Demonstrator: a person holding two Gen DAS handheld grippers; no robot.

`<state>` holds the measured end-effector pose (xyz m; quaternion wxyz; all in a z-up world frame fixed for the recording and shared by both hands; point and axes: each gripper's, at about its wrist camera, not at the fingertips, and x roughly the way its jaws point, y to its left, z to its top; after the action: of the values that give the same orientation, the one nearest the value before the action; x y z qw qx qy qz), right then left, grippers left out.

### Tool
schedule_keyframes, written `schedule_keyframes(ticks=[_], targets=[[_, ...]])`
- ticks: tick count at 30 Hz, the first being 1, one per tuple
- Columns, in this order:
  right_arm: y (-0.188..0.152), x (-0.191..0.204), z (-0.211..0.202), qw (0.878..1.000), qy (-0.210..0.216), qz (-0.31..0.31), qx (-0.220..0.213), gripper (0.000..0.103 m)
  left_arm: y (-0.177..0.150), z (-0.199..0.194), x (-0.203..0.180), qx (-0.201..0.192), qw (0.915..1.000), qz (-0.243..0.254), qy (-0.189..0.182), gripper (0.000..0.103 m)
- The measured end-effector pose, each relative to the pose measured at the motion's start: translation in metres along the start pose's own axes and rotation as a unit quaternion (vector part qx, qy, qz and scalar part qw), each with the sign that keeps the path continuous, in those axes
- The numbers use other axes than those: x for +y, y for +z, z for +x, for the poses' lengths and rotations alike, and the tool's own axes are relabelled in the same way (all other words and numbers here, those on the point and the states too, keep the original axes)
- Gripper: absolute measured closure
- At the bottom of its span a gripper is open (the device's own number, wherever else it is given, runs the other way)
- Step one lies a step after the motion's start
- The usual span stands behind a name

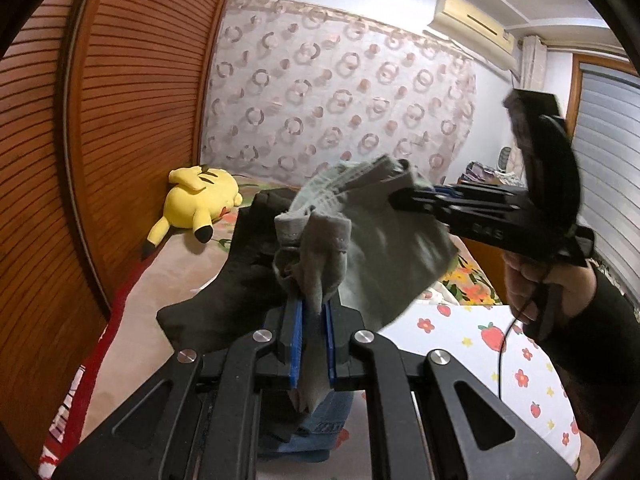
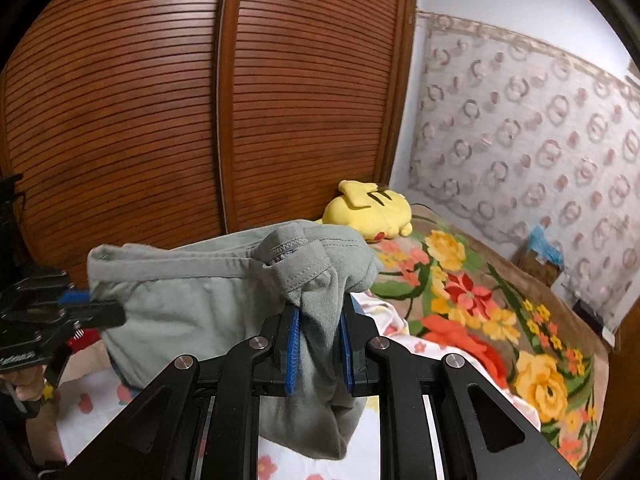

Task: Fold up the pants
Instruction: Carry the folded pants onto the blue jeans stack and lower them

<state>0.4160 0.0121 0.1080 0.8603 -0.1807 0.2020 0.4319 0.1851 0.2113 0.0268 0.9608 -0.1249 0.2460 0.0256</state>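
1. The left gripper had its jaws clamped tight on a bunched edge of the grey pants.
2. The pants hung stretched between both grippers, above the bed.
3. The right gripper pinched another fold.

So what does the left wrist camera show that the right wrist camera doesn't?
Only the left wrist view shows the black garment, the folded jeans and the air conditioner. Only the right wrist view shows the blue bag by the curtain. Both show the grey pants, clamped by the left gripper and right gripper, and the yellow plush.
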Motion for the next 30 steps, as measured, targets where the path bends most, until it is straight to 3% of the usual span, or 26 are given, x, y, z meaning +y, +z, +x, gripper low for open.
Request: schedule_keyframes(ticks=[5,14,18,21,23,30], targets=[[0.014,-0.001,0.03,1.0,0.015,-0.023,0.003,0.086,-0.002,-0.004,0.008,-0.003,0.9998,-0.018,0.001,0.092],[0.022,-0.001,0.073,0.999,0.025,-0.039,0.005,0.086,-0.013,0.0,0.021,0.009,0.9988,-0.032,0.035,0.092],[0.019,-0.005,0.081,1.0,0.022,-0.016,0.009,0.072,-0.021,0.006,0.026,0.028,0.9975,-0.03,0.057,0.092],[0.019,-0.011,0.075,1.0,0.02,0.006,-0.002,0.063,-0.021,0.005,0.029,0.031,0.997,-0.029,0.065,0.08],[0.018,-0.014,0.065,1.0,0.016,0.015,-0.011,0.062,-0.018,0.003,0.027,0.025,0.9966,-0.026,0.073,0.055],[0.0,-0.014,0.018,0.998,0.032,0.037,-0.045,0.062,-0.005,0.005,0.014,0.0,0.9982,0.008,0.06,0.054]])
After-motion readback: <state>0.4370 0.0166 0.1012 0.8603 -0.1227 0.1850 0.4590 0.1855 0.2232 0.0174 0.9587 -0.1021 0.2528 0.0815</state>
